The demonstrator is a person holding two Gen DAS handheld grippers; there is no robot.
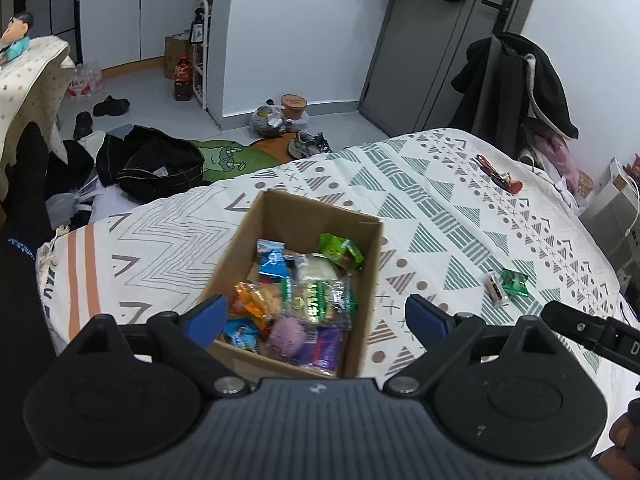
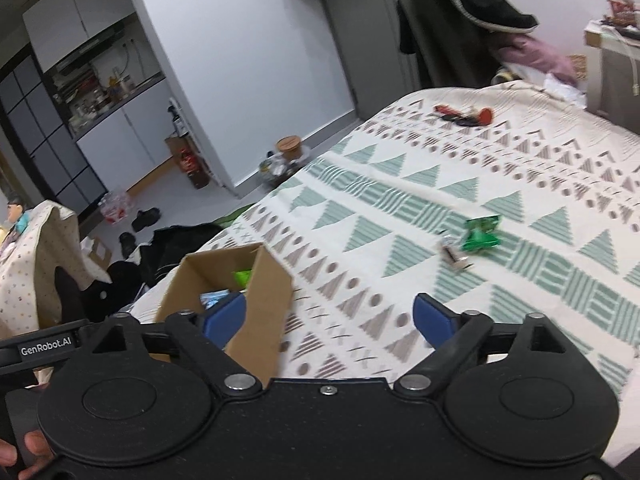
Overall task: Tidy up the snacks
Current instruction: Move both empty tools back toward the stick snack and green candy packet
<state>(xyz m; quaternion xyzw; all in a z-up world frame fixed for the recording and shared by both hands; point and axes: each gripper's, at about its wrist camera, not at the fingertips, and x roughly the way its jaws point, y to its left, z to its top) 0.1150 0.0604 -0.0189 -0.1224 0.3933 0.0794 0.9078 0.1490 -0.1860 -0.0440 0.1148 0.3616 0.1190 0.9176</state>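
An open cardboard box sits on the patterned bedspread and holds several bright snack packets. My left gripper hovers open just above the box's near end, nothing between its blue fingers. To the right on the cover lie a green packet and a small clear-wrapped snack side by side. In the right wrist view the same green packet and small snack lie ahead of my open right gripper, with the box at its left finger.
A red and black object lies near the bed's far edge. Dark clothes, shoes and bags cover the floor past the bed. A coat-draped chair stands by the grey door. A hand shows bottom left.
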